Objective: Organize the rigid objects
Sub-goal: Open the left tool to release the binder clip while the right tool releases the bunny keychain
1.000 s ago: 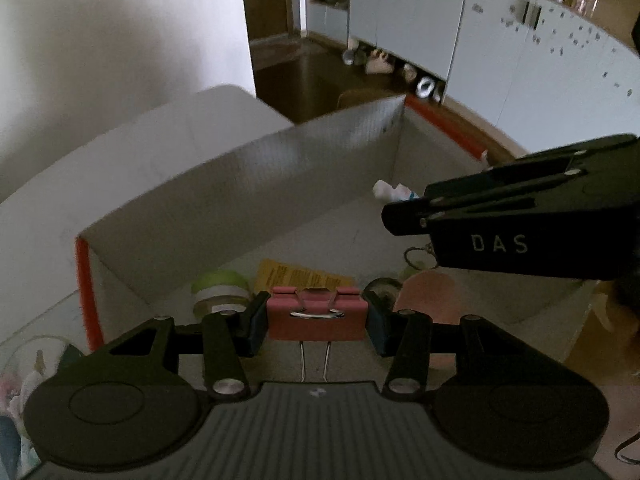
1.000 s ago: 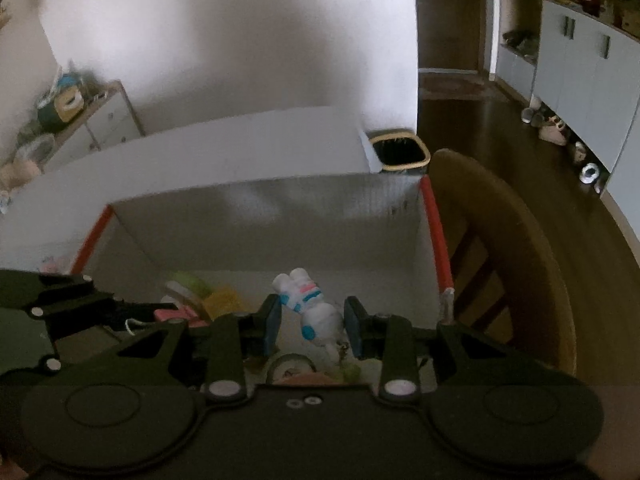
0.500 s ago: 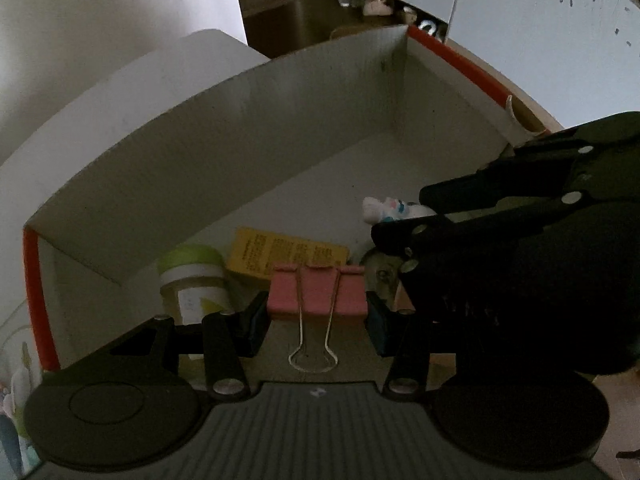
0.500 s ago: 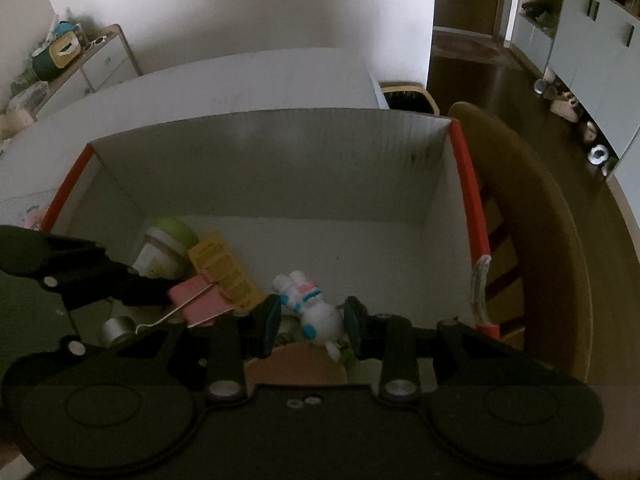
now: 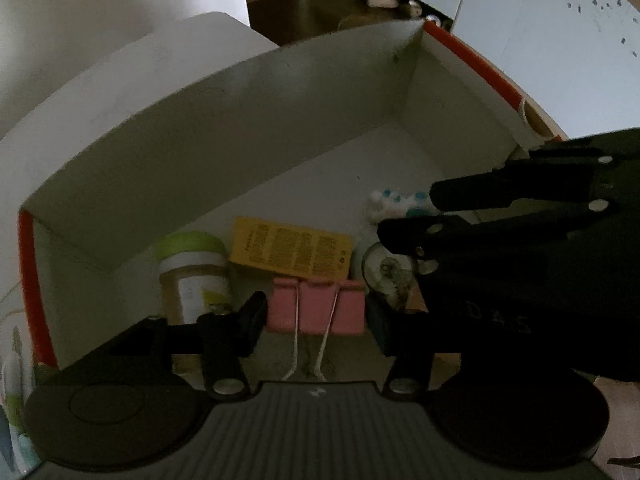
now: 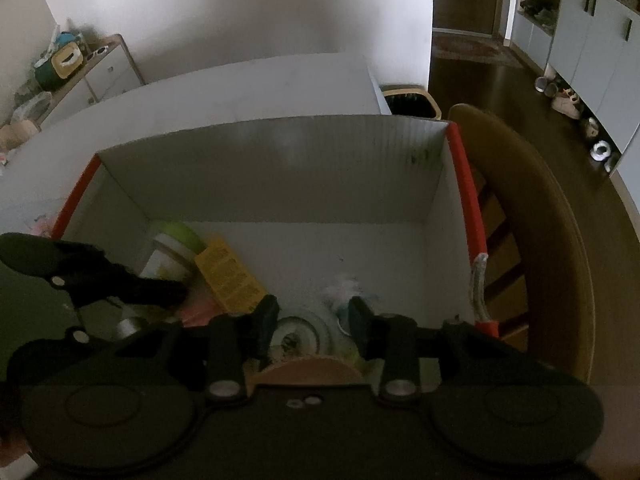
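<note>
Inside the white box | left view: we see left gripper opening around pink binder clip | right view: right gripper opening, blurred white toy just beyond its tips.

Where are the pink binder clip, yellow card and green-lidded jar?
pink binder clip [image 5: 316,306]: left wrist view, pink body.
yellow card [image 5: 290,246]: left wrist view, printed face.
green-lidded jar [image 5: 190,242]: left wrist view, green lid.

In the box, a jar lies left of a card, binder clip before it
</note>
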{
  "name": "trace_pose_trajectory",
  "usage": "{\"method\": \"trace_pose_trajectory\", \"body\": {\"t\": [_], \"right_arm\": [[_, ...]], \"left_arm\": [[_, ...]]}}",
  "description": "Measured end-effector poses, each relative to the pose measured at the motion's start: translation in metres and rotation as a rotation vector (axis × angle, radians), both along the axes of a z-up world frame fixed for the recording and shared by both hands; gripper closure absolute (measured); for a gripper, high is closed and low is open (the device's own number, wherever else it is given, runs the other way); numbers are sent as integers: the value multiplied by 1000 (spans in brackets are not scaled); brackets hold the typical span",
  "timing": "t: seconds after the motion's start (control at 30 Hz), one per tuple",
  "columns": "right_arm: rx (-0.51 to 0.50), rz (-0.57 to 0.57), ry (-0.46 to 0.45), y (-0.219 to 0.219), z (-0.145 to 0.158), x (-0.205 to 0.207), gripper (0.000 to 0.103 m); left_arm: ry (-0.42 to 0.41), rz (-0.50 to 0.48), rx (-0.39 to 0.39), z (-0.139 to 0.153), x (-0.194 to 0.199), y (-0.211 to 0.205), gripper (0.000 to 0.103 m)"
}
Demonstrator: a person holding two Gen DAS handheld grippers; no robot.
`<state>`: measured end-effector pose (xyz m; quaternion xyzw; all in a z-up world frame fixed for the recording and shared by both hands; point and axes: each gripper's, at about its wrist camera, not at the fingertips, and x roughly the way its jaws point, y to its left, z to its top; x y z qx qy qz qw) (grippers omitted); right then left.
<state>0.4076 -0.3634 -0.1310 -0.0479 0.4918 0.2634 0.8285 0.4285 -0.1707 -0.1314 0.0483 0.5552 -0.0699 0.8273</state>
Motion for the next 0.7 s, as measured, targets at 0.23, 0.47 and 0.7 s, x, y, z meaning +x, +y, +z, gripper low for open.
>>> {"method": "trace_pose_trajectory", "body": {"t": [0.23, 0.47, 0.7], "right_arm": [[23, 3, -22, -4, 15, -9, 58], [61, 10, -58, -4, 33, -20, 48], [97, 27, -104, -8, 56, -37, 43]], "left_arm": [[-72, 13, -7, 15, -12, 2, 39], [-137, 23, -15, 29, -25, 5, 39], [-195, 54, -46, 42, -45, 20, 39]]}}
